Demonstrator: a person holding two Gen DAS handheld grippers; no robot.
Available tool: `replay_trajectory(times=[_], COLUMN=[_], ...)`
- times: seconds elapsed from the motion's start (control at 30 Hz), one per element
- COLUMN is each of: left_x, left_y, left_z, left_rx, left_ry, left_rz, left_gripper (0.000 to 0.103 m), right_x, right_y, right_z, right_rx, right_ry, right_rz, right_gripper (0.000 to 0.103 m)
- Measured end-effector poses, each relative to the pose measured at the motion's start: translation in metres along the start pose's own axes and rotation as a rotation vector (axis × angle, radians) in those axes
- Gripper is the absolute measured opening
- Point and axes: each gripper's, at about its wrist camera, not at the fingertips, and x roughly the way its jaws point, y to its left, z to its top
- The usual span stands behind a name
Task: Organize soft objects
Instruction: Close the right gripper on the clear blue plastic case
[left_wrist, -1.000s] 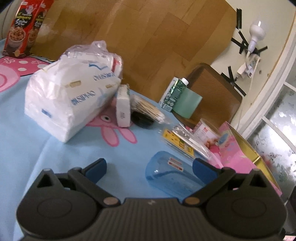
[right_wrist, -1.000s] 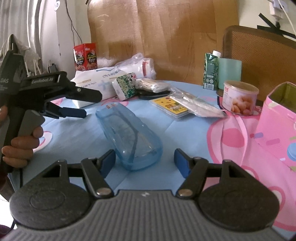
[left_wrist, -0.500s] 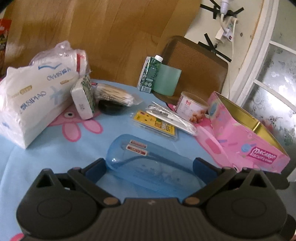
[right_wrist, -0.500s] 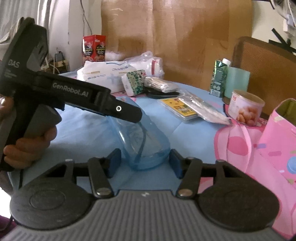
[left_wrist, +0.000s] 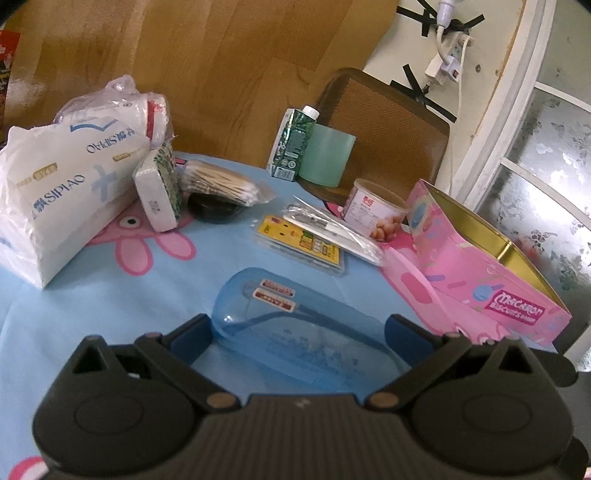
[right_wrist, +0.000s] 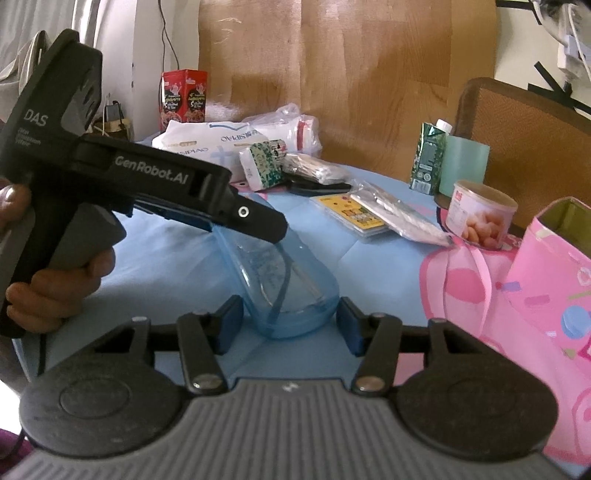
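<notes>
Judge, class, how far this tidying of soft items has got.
Nothing looks sorted yet: the tissue pack, sponge and cotton swabs lie loose on the table. In hand: both open grippers, left and right, straddle the blue case. The pink tin stands open.

One blue case (left_wrist: 295, 325), one pink tin (left_wrist: 491, 273), perhaps two tissue packs (left_wrist: 70, 181).

We see the case (left_wrist: 295, 325) lying nearest on the tablecloth (left_wrist: 92, 295), the tissue pack (left_wrist: 62, 184) behind it to the left, the tin box (left_wrist: 480, 280) to its right.
</notes>
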Motion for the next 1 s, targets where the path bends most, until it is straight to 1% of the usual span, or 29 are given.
replay_trajectory(times=[0.13,0.23,0.37,0.53,0.6,0.67,0.73,0.87,1.0], left_x=[0.001,0.001,0.002,0.004,0.002,-0.002,-0.007,-0.014,-0.016], left_y=[-0.009,-0.020,-0.035,-0.042,-0.040,-0.038,-0.034,-0.026,-0.024], left_z=[-0.004,-0.009,-0.015,-0.017,-0.016,-0.016,-0.016,-0.017,-0.016], left_rx=[0.011,0.020,0.037,0.059,0.048,0.030,0.008,-0.048,-0.106], left_ry=[0.009,0.017,0.020,0.035,0.044,0.053,0.062,0.083,0.114], left_rz=[-0.010,-0.024,-0.033,-0.049,-0.056,-0.061,-0.069,-0.102,-0.168], left_gripper=[0.103,0.103,0.103,0.103,0.102,0.102,0.103,0.103,0.103], right_x=[-0.014,-0.027,-0.040,-0.046,-0.047,-0.047,-0.048,-0.047,-0.046], right_y=[0.000,0.004,0.008,0.011,0.012,0.012,0.012,0.011,0.014], right_z=[-0.009,-0.020,-0.032,-0.039,-0.039,-0.039,-0.040,-0.038,-0.036], right_rx=[0.023,0.041,0.029,0.018,0.006,-0.001,0.001,0.007,0.004], right_ry=[-0.005,-0.025,-0.049,-0.068,-0.071,-0.073,-0.075,-0.080,-0.086], right_rz=[0.000,-0.019,-0.065,-0.078,-0.084,-0.084,-0.084,-0.077,-0.062], right_gripper=[0.056,0.056,0.056,0.058,0.059,0.063,0.071,0.073,0.074])
